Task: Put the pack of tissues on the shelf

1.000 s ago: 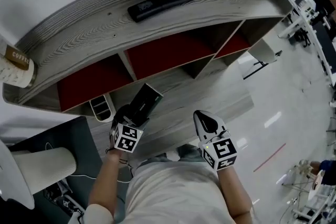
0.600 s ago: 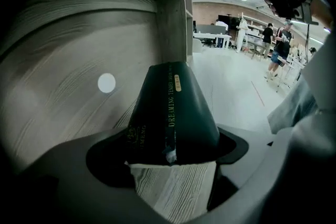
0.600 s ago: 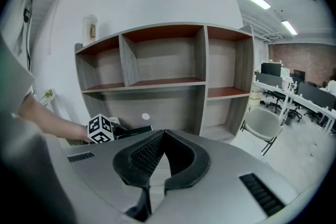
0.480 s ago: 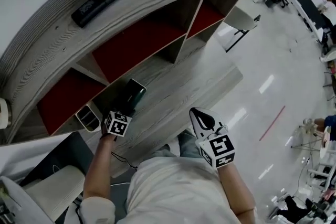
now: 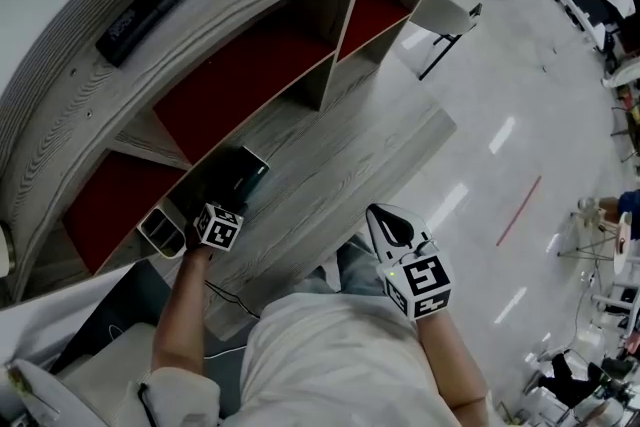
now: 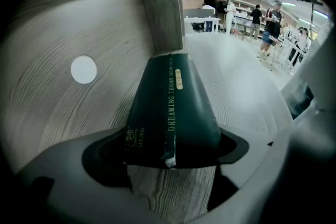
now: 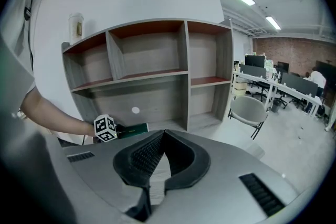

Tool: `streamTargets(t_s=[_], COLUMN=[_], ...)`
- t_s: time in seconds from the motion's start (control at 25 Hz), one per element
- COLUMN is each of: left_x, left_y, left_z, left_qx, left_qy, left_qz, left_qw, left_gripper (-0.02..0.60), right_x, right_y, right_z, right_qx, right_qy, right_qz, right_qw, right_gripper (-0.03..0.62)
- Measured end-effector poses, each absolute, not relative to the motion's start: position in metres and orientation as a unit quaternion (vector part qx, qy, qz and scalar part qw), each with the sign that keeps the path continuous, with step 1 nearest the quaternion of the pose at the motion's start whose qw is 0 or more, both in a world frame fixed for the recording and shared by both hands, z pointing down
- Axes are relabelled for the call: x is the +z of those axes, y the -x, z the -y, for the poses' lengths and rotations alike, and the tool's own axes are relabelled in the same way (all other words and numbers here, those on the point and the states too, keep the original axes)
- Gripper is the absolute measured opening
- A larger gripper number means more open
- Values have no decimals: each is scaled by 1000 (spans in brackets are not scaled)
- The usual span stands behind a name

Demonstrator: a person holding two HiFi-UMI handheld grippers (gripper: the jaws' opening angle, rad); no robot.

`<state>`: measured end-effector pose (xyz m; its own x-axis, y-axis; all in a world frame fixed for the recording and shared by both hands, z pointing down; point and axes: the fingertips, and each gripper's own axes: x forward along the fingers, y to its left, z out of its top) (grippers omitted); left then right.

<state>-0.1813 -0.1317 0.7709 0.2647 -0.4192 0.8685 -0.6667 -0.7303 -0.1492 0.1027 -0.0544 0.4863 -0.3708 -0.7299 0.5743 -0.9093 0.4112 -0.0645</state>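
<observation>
- While the left gripper [image 6: 169, 157] pinches the pack [image 6: 170, 107] by its near end, the pack points forward, low over the shelf board [image 6: 239, 94].
- Right gripper [image 7: 157, 138]: jaws pressed together, empty.

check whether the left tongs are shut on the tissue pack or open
Shut on it: the left tongs pinch the near end of the dark green tissue pack.

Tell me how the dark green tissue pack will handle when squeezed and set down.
The tissue pack probably gives under pressure: its film wrapper, seamed along the top, looks soft where the left gripper clamps it. The smooth film may be slippery. It is flat-sided and likely light, so it should lie steady rather than roll.
</observation>
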Motion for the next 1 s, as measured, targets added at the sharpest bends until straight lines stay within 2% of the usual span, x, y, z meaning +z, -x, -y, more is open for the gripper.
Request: streamTargets(t_s=[0.6, 1.0], left_x=[764, 723], left_y=[201, 183], left_z=[130, 118], left_qx=[529, 489], left_qy=[-719, -699], left_qz=[439, 518], left_qw=[103, 65], left_gripper=[469, 455], right_x=[491, 491], right_y=[-92, -96], right_z=[55, 59], right_qx=[188, 181], right_qy=[-478, -462], right_qz=[821, 830], right_qw=[248, 256], right_gripper=[28, 28])
